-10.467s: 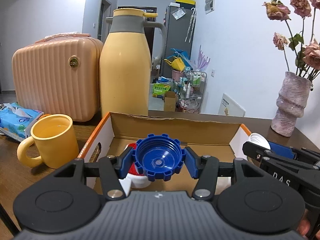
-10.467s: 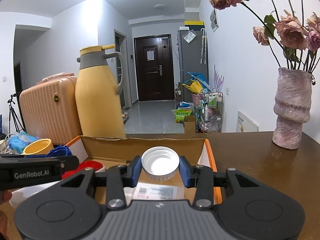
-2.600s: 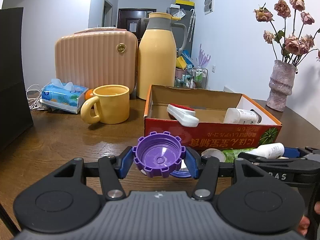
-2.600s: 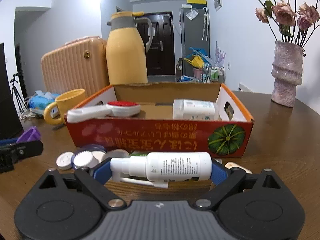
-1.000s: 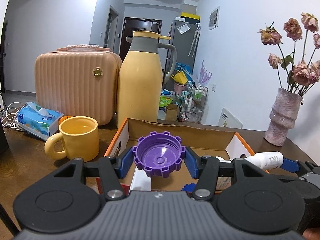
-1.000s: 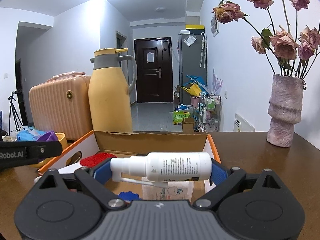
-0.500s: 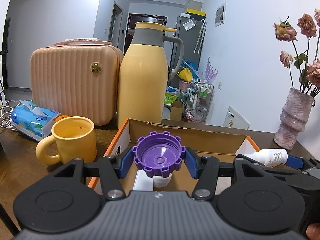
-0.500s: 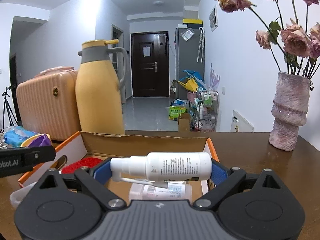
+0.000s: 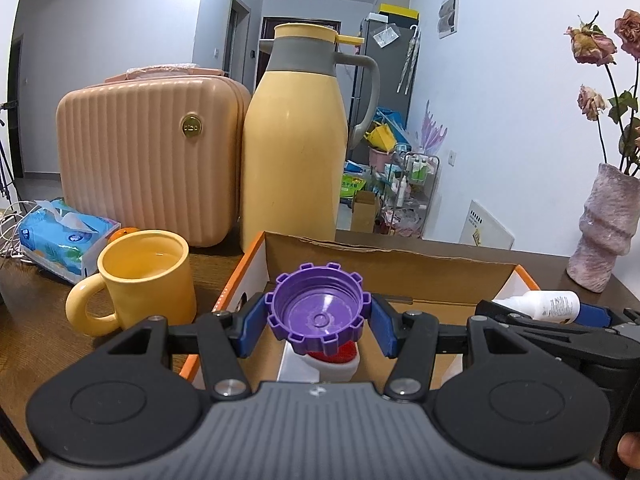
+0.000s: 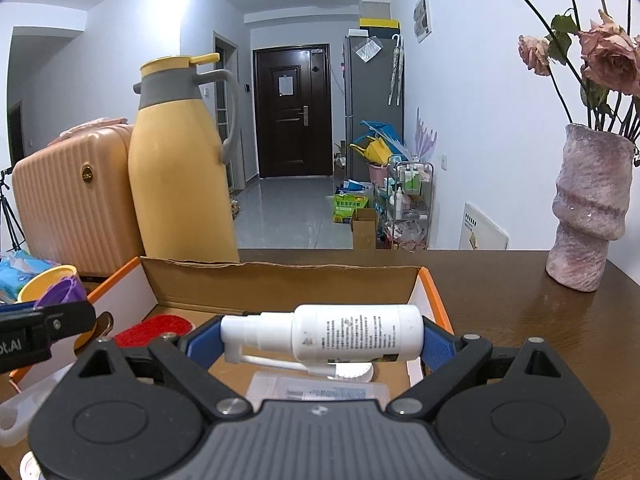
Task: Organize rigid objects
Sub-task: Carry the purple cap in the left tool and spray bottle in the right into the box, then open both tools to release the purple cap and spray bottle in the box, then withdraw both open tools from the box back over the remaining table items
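While the left gripper (image 9: 319, 323) clamps the purple notched plastic cap (image 9: 319, 312) and the right gripper (image 10: 322, 343) clamps the white spray bottle (image 10: 340, 338) above the orange-edged cardboard box (image 9: 384, 270), the next move is judged to be releasing both inside.

Purple cap (image 9: 319, 315): ridged rim, hollow side toward camera, pinched between blue pads, held over cardboard box (image 9: 400, 270).
White spray bottle (image 10: 340, 338): lying sideways, nozzle to left, printed label, clamped end to end, held over same box.
Box: open top, orange edges, brown inside, on wooden table.
Inside box: red-and-white brush (image 10: 154, 330), clear flat container (image 10: 316, 390), white cap (image 10: 354, 372).
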Motion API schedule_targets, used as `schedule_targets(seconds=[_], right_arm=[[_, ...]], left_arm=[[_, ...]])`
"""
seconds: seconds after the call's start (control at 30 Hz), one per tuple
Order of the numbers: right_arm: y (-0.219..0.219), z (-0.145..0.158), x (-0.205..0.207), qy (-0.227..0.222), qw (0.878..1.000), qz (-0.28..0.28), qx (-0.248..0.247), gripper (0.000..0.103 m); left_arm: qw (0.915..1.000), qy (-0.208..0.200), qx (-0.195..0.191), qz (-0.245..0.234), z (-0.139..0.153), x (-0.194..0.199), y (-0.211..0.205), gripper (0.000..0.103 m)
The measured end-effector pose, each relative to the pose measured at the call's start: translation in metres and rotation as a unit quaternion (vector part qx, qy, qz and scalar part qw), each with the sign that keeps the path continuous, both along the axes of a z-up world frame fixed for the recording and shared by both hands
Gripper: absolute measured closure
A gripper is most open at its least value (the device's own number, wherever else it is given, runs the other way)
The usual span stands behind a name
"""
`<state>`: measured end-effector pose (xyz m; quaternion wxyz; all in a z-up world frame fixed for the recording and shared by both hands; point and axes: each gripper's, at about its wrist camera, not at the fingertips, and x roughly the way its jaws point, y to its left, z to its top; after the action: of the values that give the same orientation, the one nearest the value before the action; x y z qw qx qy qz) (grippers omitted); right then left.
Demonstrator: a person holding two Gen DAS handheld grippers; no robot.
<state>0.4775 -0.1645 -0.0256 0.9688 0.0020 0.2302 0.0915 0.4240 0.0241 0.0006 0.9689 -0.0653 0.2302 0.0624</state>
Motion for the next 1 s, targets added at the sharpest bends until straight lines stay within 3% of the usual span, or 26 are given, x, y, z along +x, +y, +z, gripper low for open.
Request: schedule_targets(seconds=[0.17,0.23,0.4,1.0], right_arm=[[-0.0009,-0.0016,0.0033,0.009,1.0,0.005,0.005,0.006],[-0.0018,-0.0027,0.0045,0.013,1.0,0.002,0.006,0.004],[-0.0068,-0.0024,0.0043,0.016,1.0,-0.004,0.012,0.0],[-0.0049,0.001,-0.0036,0.007,1.0,0.007,0.002,0.0]], left_arm=[[1.0,-0.002,0.001,0.001,0.0,-0.0002,0.001,0.044],[1.0,-0.003,0.002,0.009,0.0006,-0.002,0.0012,0.015],[0.9991,-0.013,0.014,0.037,0.0037,-0.0075,0.0018,0.0],[0.9986,-0.011,0.018,0.048,0.0032,-0.0075,0.006,0.0]])
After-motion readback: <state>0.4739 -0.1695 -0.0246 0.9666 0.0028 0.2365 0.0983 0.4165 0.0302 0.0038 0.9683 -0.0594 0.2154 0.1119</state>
